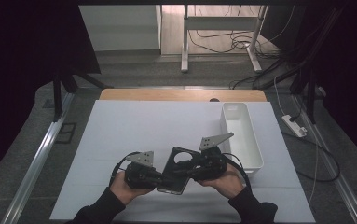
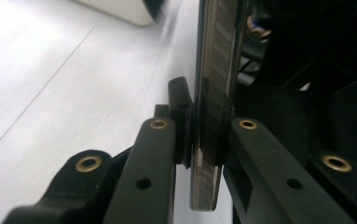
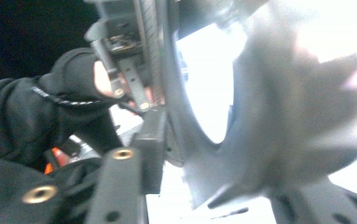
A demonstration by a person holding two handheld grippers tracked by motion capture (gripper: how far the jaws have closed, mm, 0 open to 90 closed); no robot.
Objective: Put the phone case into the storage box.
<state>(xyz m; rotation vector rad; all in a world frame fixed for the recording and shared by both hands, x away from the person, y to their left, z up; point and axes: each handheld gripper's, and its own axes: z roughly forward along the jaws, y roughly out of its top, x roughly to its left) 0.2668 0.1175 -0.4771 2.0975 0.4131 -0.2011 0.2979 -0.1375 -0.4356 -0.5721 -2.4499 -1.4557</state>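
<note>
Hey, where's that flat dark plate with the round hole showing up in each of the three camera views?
High view: the dark plate sits low centre, held between the left gripper and right gripper.
Left gripper view: seen edge-on, a thin shiny strip upright between the two jaws.
Right gripper view: blurred grey, upper centre to right, round hole bright.
Shared landmark: the white table surface.
</note>
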